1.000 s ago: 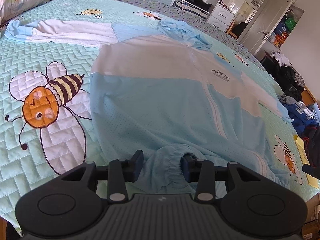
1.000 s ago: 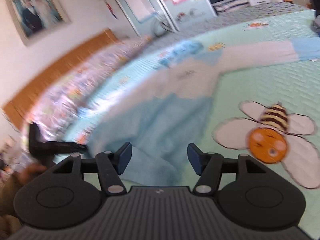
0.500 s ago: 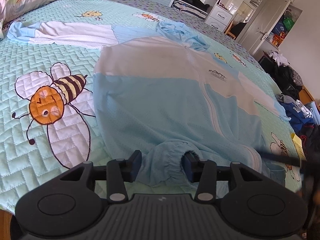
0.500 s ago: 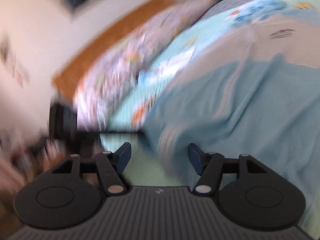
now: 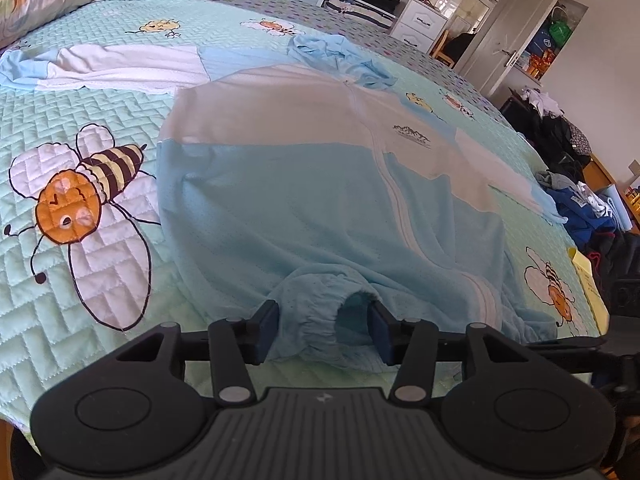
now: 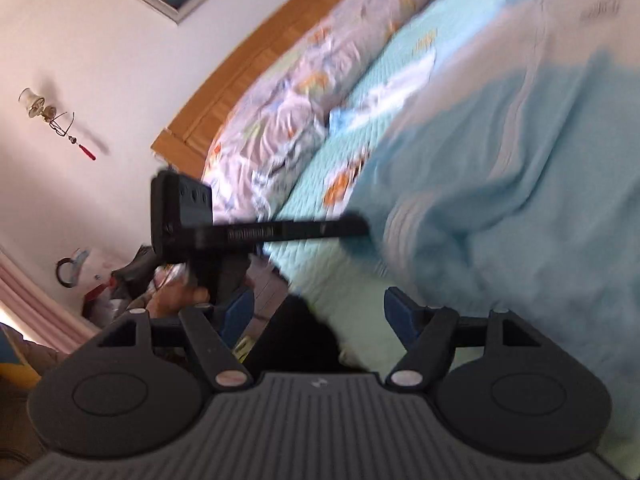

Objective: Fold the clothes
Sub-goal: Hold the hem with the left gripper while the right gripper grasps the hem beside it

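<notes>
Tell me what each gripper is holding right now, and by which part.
Nothing is gripped. The left gripper, its jaws just opening, brackets the jacket at its gathered hem, pads apart from the cloth. The right gripper, also opening, has nothing between its fingers.

Pale blue and white jacket (image 5: 304, 184), mint quilt (image 5: 100, 92) with striped bees

The left gripper (image 5: 322, 330) points down at a slant, and its fingers (image 5: 266, 330) have just been opening; they stand apart, with gathered cloth between them. The right gripper (image 6: 318, 318) points a little below level. Its fingers (image 6: 400, 318) have also been opening, stand wide, and grip nothing.
</notes>
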{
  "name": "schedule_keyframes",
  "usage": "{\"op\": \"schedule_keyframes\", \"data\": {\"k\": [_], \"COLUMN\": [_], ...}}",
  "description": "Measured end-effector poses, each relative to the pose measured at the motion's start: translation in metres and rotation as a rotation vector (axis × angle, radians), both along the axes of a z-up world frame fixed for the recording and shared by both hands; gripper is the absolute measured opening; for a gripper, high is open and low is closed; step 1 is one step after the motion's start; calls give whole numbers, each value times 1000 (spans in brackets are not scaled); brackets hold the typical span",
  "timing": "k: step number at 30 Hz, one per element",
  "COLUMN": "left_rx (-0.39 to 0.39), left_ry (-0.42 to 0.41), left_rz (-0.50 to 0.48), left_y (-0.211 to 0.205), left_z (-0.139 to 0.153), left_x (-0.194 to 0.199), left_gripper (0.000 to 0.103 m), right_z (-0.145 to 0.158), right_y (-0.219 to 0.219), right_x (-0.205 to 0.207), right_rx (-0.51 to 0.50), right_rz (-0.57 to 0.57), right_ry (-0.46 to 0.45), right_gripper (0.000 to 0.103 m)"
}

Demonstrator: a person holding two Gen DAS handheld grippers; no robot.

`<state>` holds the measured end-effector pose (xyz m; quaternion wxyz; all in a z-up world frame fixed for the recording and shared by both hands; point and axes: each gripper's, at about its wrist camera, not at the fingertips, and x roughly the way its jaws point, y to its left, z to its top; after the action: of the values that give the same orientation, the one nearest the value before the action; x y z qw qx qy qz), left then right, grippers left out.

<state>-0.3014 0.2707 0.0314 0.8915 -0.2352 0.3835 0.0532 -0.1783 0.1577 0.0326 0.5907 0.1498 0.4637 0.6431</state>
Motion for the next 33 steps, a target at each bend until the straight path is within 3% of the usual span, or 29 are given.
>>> {"op": "schedule_keyframes", "data": {"k": [2, 5, 7, 9, 11, 14, 17, 19, 21, 24, 27, 30, 33], "left_rx": [3, 7, 8, 6, 4, 1, -4, -6, -7, -1, 9, 13, 25], "left_ry": [-3, -12, -11, -12, -16, -12, -11, -12, -12, -10, -2, 4, 10], "left_rz": [0, 2, -2, -11, -23, -41, -51, -50, -50, -71, -102, -135, -172], "left_y": [-1, 0, 1, 0, -2, -7, -11, -12, -13, -17, -24, -33, -44], "left_z": [3, 7, 8, 8, 7, 6, 6, 7, 9, 12, 12, 10, 9], "left_x": [-3, -7, -7, -7, -6, -2, -1, -2, -3, -5, -2, 4, 11], "left_gripper": [52, 54, 55, 55, 56, 56, 56, 57, 57, 60, 61, 63, 63], "right_z": [-4, -9, -11, -9, -1, 17, 20, 10, 2, -2, -13, -32, -36], "right_y": [0, -26, -35, -36, -43, -42, -20, -9, -1, 2, 7, 11, 5], "right_x": [16, 59, 77, 78, 63, 24, -11, -15, -5, 27, 61, 84, 94], "right_rx": [-4, 85, 37, -42, 15, 92, 4, -47, -71, 20, 29, -77, -70], "right_rz": [-134, -469, -568, -556, -486, -229, -38, 9, -25, -146, -262, -354, -411], "right_ry": [-4, 86, 62, 20, -36, -144, -210, -176, -153, -36, 52, 91, 114], "right_gripper": [73, 73, 73, 74, 74, 76, 77, 77, 77, 77, 77, 74, 69]}}
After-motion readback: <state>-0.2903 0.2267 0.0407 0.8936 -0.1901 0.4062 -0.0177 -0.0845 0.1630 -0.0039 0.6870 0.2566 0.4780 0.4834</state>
